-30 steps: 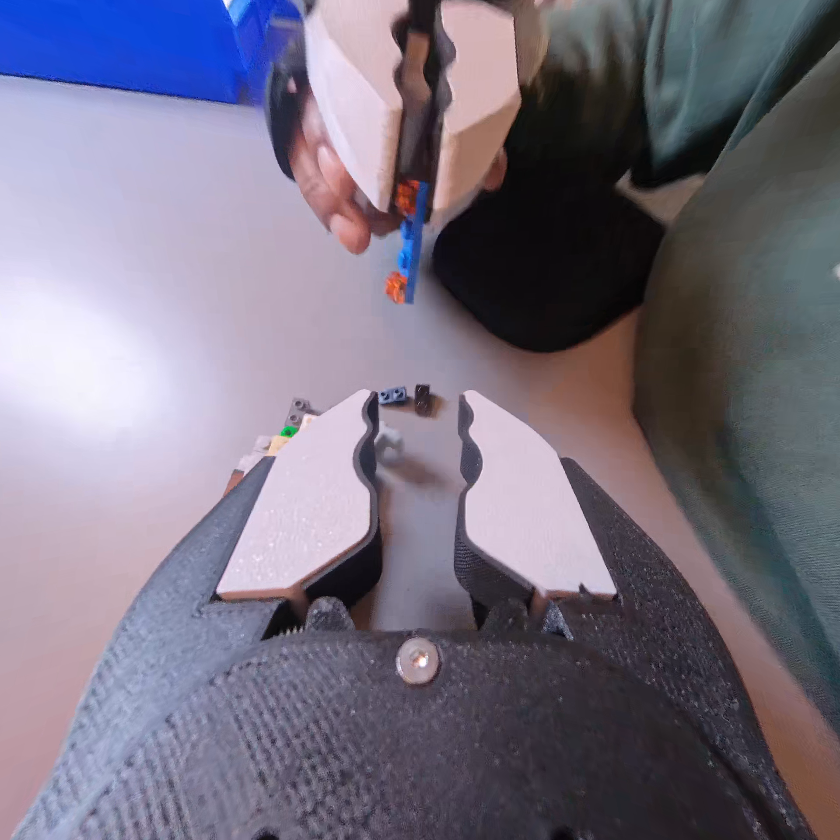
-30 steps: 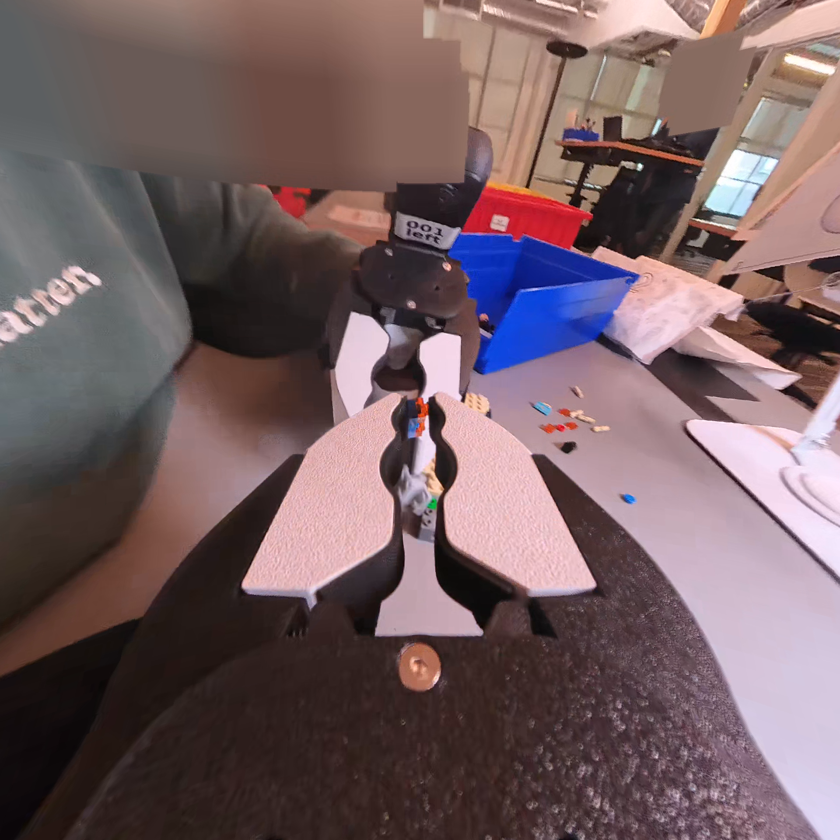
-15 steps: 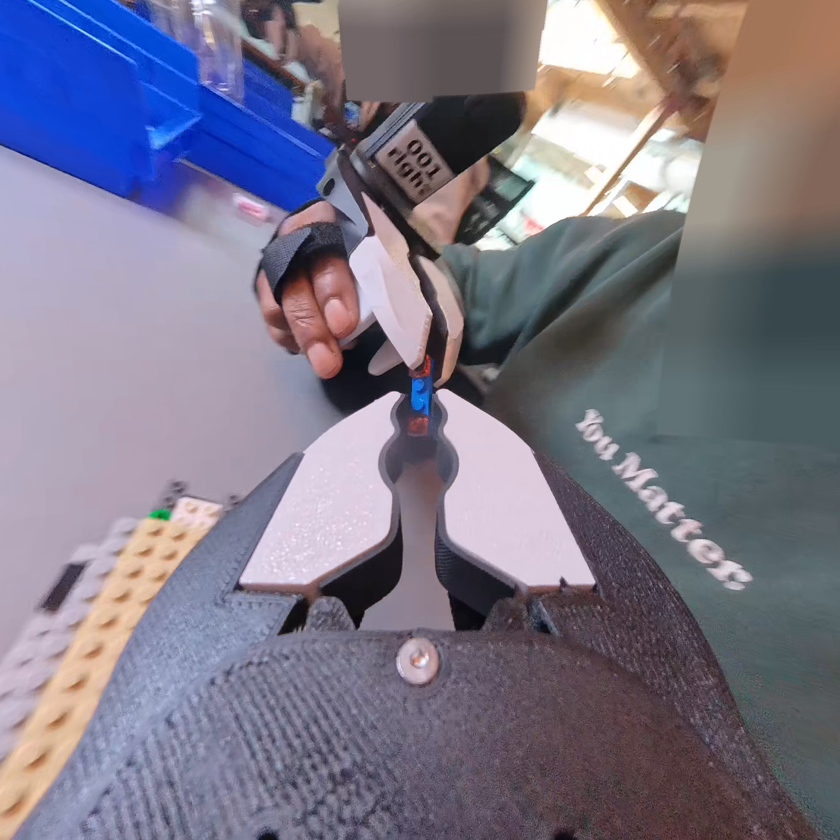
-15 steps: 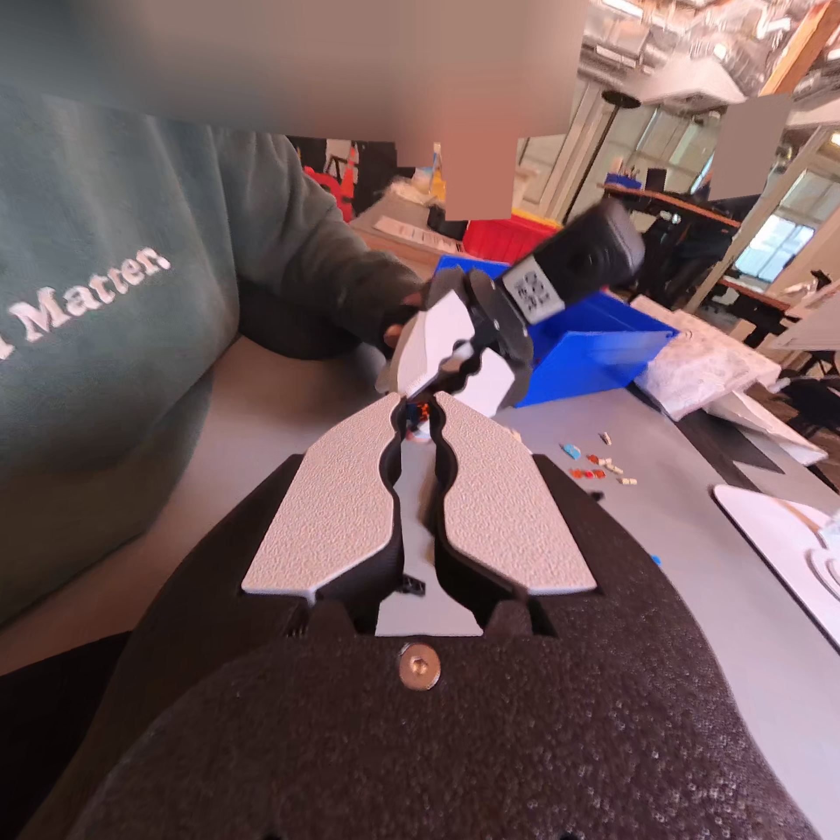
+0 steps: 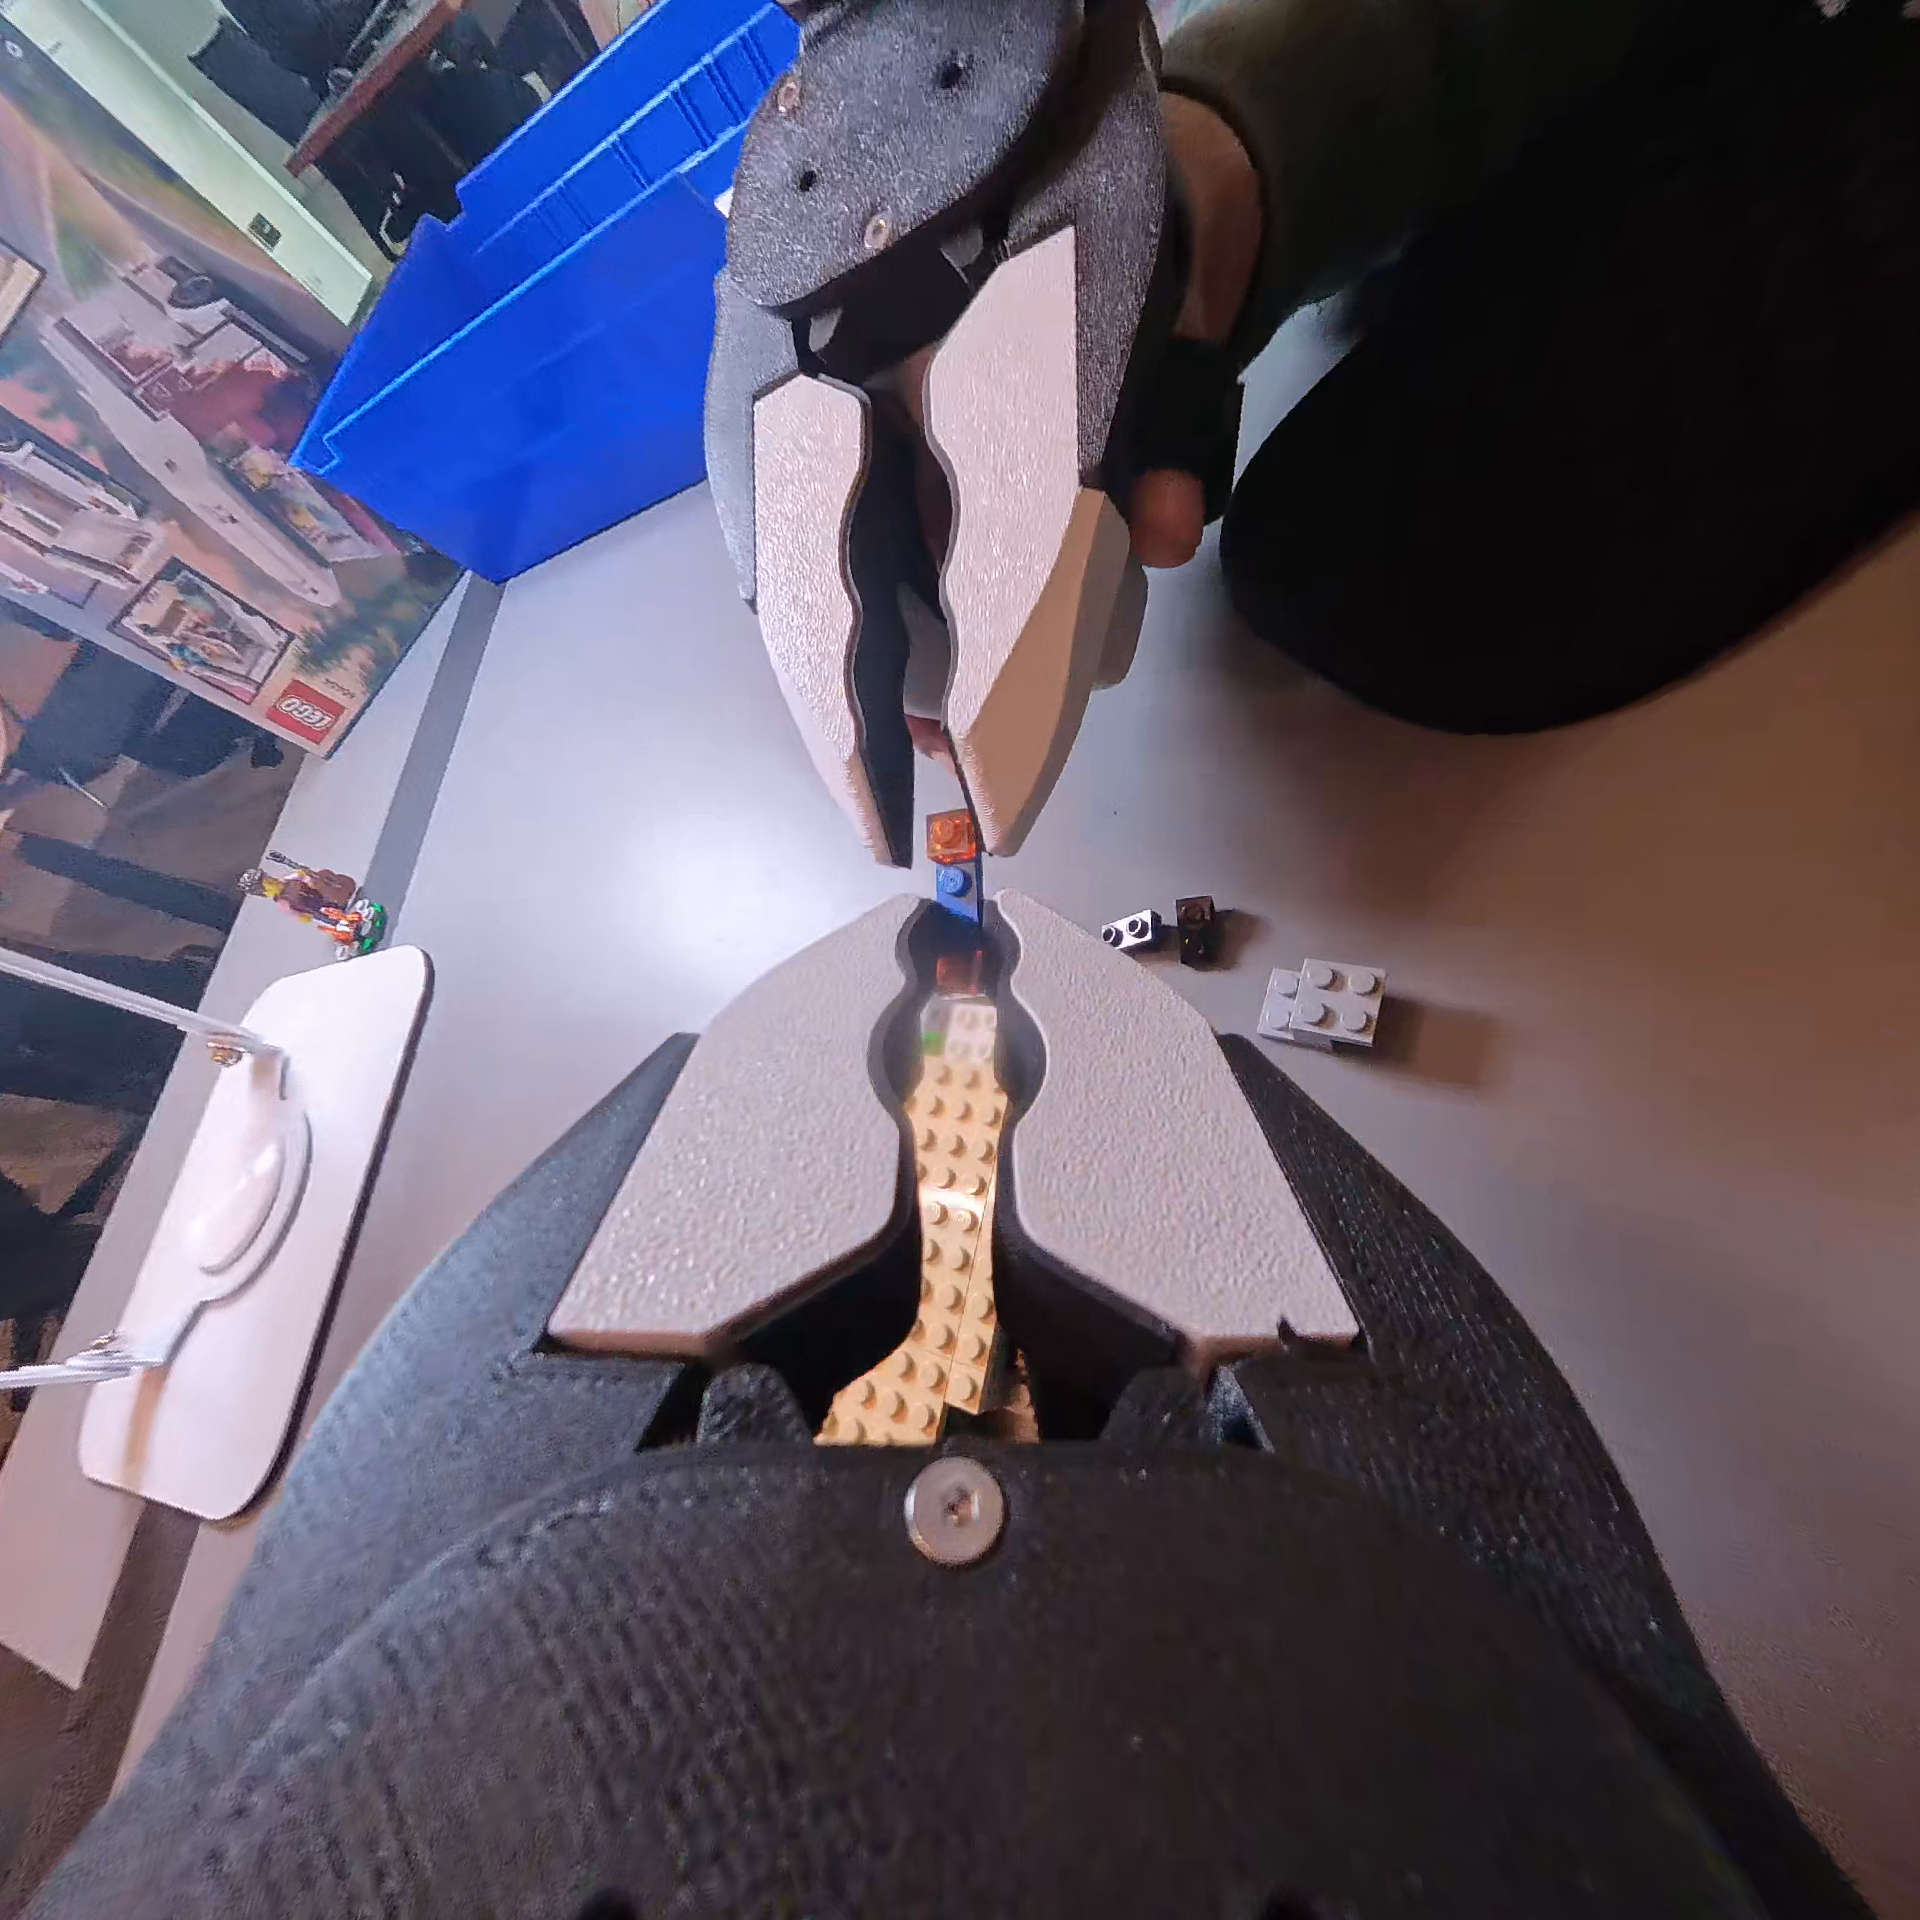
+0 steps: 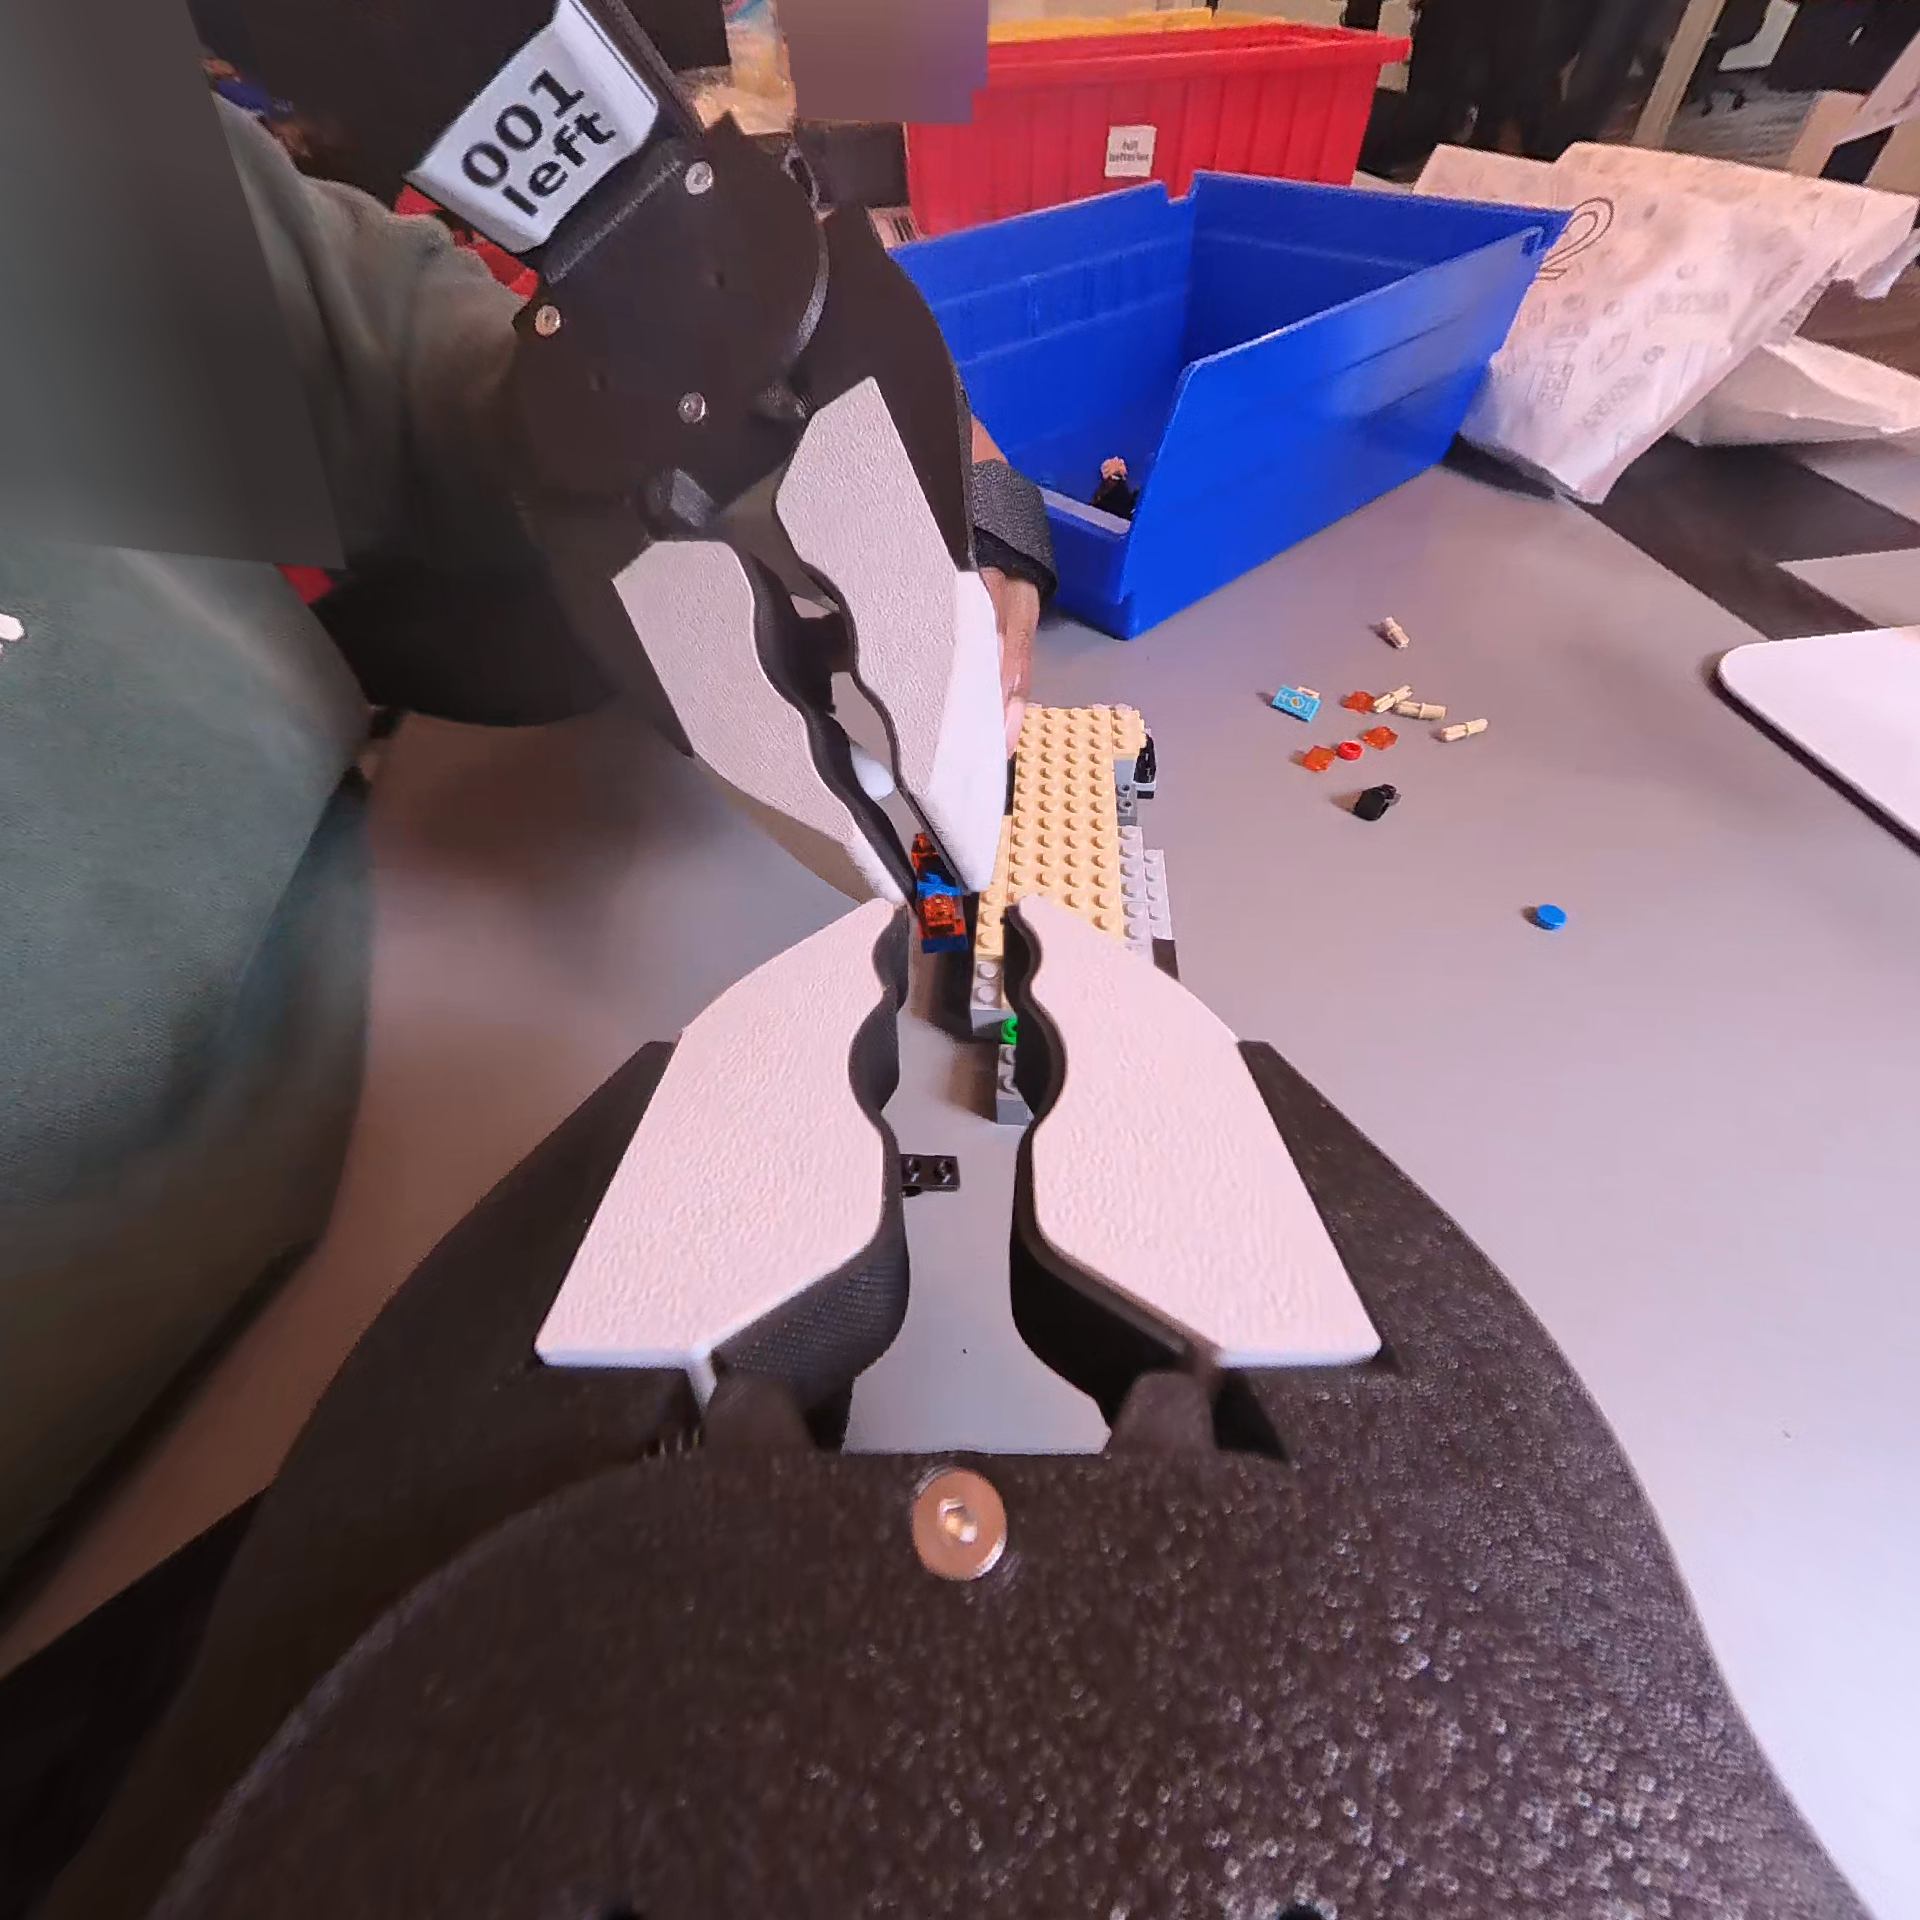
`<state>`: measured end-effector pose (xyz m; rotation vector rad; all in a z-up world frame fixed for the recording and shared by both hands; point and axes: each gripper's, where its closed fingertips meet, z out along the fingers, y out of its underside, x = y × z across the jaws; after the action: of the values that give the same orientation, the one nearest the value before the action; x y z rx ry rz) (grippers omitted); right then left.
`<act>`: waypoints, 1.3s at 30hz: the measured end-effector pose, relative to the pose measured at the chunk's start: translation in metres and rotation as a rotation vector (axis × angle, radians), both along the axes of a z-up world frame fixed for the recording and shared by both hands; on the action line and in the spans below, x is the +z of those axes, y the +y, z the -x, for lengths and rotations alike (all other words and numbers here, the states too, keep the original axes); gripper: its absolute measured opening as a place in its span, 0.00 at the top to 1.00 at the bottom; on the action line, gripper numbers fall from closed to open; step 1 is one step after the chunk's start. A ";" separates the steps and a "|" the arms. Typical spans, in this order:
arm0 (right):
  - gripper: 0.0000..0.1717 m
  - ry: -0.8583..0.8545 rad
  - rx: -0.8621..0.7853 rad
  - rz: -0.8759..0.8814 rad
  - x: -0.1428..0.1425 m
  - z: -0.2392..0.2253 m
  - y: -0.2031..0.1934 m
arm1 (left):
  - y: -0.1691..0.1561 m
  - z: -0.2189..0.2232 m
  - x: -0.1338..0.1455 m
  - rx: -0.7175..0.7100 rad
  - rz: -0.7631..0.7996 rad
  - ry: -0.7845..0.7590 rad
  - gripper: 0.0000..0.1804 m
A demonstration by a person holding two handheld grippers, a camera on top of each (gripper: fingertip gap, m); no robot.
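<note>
Blue and narrow, a thin strip (image 5: 958,891) of building-toy plate carries a clear orange stud piece (image 5: 951,837) at each end and hangs in the air between the two grippers, above the grey table (image 5: 623,748). Its long axis runs from one gripper's fingertips straight toward the other's. The left gripper (image 5: 958,914) is clenched on one end, pads pressing the strip's thin sides. The right gripper (image 6: 956,920) stands with its fingers parted; in the right wrist view the strip sits beside its left fingertip (image 6: 878,925), with a clear gap to the other fingertip.

Half a second ago both grippers pinched the strip; now the right one has let go and only the left one holds it. A second ago the left gripper was wide apart over the table and the strip was in the right gripper alone.

Below lies a tan studded plate (image 6: 1070,810) with grey bricks (image 6: 1148,883) along its edge.
</note>
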<state>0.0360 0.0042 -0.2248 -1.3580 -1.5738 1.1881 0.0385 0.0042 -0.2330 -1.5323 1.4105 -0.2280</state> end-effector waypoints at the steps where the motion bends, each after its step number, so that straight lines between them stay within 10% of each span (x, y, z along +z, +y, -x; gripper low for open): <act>1: 0.92 0.000 0.008 -0.006 0.000 0.000 -0.002 | -0.001 0.000 -0.001 -0.002 -0.007 0.010 0.95; 11: 0.96 0.038 0.096 -0.080 -0.002 0.000 -0.019 | -0.014 -0.007 -0.015 -0.058 0.133 0.033 0.96; 16: 0.96 0.303 0.111 -0.014 0.065 -0.013 -0.017 | -0.022 -0.002 -0.040 -0.081 0.160 0.128 0.95; 19: 0.96 0.231 0.030 0.012 0.047 -0.019 0.005 | -0.012 0.002 -0.010 -0.057 0.218 0.030 0.96; 25: 0.95 0.040 0.070 -0.050 0.000 -0.012 0.002 | -0.021 0.013 -0.051 -0.063 0.340 0.111 0.96; 39: 0.95 -0.076 0.129 -0.449 -0.031 -0.002 -0.024 | -0.024 0.005 -0.037 -0.103 0.437 -0.041 0.95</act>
<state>0.0381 -0.0202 -0.2558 -1.0289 -1.8680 0.7930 0.0336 -0.0202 -0.2700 -1.7913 1.4720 -0.6625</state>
